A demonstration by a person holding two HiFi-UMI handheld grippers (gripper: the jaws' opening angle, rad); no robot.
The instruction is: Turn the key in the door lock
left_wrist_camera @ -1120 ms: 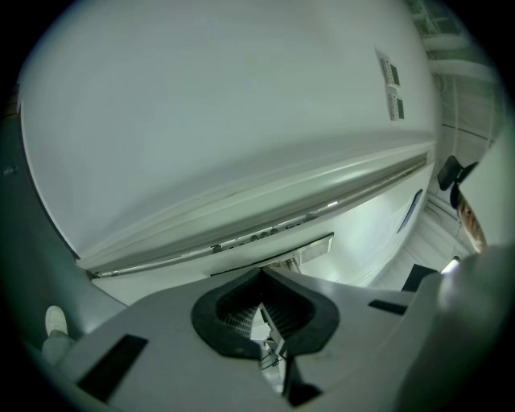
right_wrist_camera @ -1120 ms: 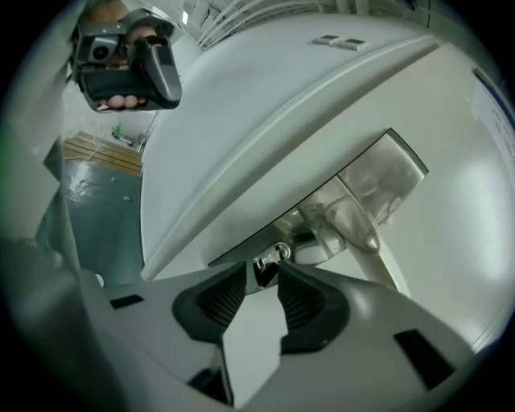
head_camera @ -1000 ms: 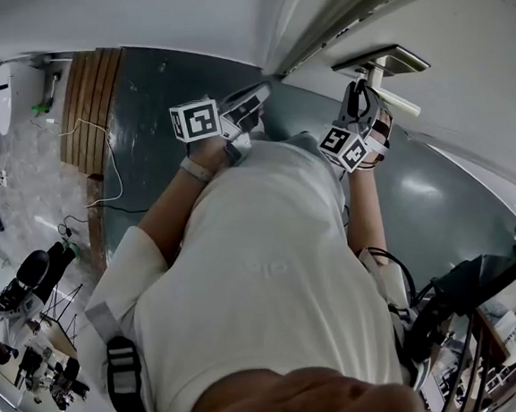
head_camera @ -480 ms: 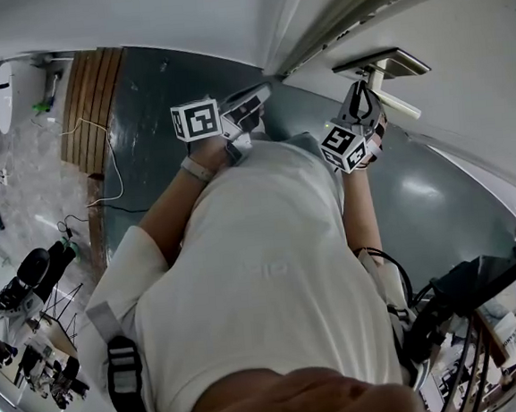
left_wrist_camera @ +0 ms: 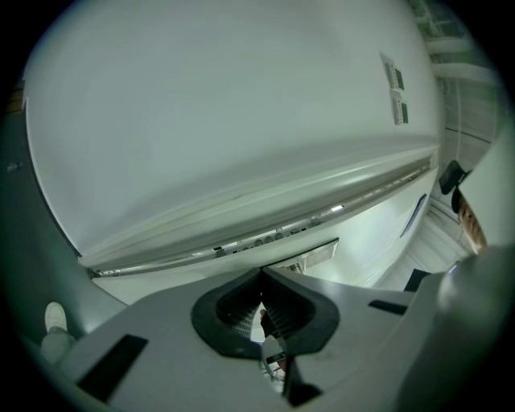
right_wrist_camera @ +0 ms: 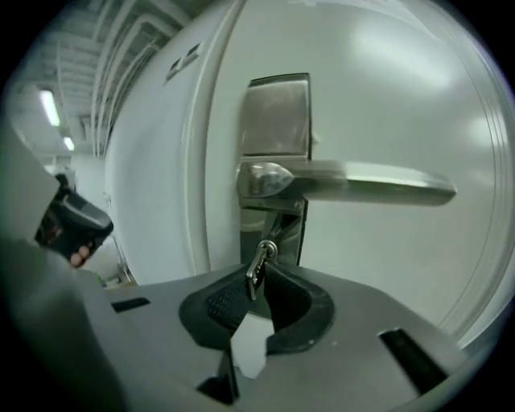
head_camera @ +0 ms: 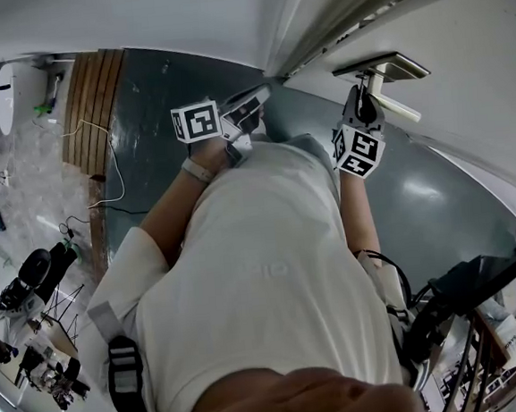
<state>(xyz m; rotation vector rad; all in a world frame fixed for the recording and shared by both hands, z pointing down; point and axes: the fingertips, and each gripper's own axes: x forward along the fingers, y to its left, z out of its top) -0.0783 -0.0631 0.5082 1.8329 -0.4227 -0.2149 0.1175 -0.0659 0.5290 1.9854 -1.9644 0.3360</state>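
Note:
A metal lever handle [right_wrist_camera: 362,181] sticks out from a steel lock plate [right_wrist_camera: 278,121] on the white door [right_wrist_camera: 402,72]. Below the handle a small key [right_wrist_camera: 257,265] with a ring sits in the lock. My right gripper [right_wrist_camera: 259,278] has just been closing, and its pads now press on the key's head. In the head view the right gripper [head_camera: 360,106] is up against the lock plate [head_camera: 380,66], just under the handle [head_camera: 395,103]. My left gripper [head_camera: 253,98] hangs further left near the door's edge. In its own view the left gripper [left_wrist_camera: 261,302] is shut with nothing in it.
The door's edge [left_wrist_camera: 265,233] with its latch strip runs across the left gripper view. On the dark floor [head_camera: 150,102] lie a wooden strip [head_camera: 91,90] and a loose cable [head_camera: 111,169]. Equipment crowds the far left [head_camera: 22,284] and bottom right [head_camera: 481,289].
The right gripper has rolled about its own axis, its marker cube now facing differently, and its jaws have closed onto the key. The left gripper has not moved.

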